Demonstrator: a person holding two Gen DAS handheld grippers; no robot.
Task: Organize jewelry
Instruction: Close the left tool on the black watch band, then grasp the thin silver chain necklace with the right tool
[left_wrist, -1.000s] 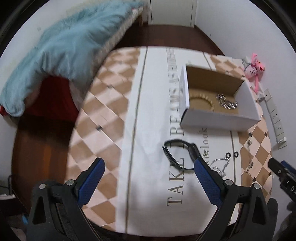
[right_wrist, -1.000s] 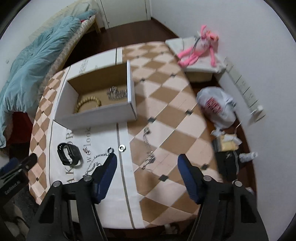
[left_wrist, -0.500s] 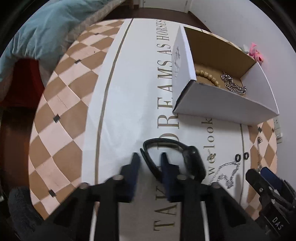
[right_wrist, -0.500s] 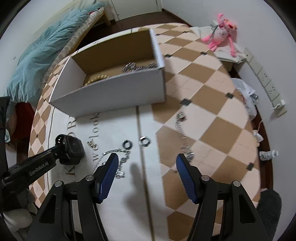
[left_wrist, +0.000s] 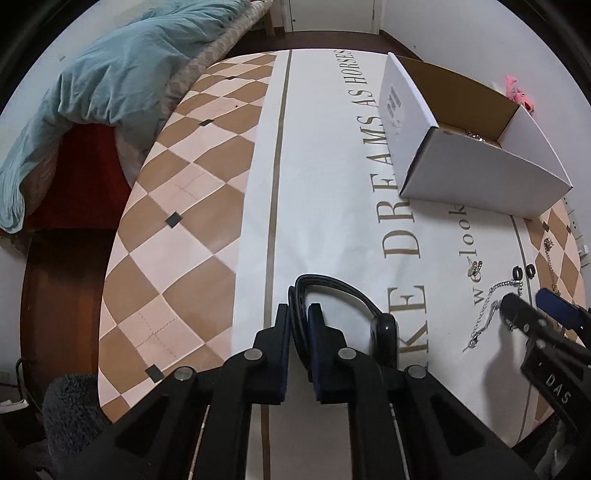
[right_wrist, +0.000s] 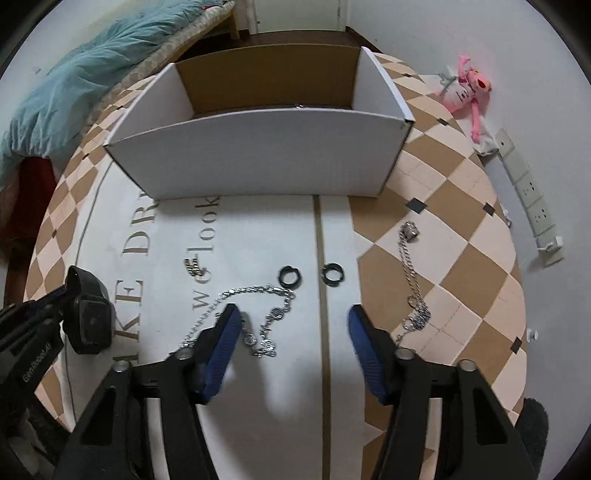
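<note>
My left gripper (left_wrist: 298, 317) is shut on the strap of a black smartwatch (left_wrist: 384, 332) that lies on the tablecloth; the watch also shows in the right wrist view (right_wrist: 90, 317). My right gripper (right_wrist: 293, 321) is open, low over a silver chain (right_wrist: 258, 314). Two black rings (right_wrist: 290, 276) (right_wrist: 332, 274) lie just beyond it, and a second silver chain (right_wrist: 413, 280) lies to its right. A small silver charm (right_wrist: 194, 266) lies on the lettering. A white cardboard box (right_wrist: 258, 162) stands behind, its contents mostly hidden.
The round table has a checked cloth (left_wrist: 177, 206) with a white lettered band. A bed with a teal blanket (left_wrist: 92, 85) stands at the far left. A pink plush toy (right_wrist: 469, 92) and wall sockets (right_wrist: 532, 192) are at the right.
My left gripper has moved in and closed on the watch strap. My right gripper has dropped lower and closer to the silver chain, still open.
</note>
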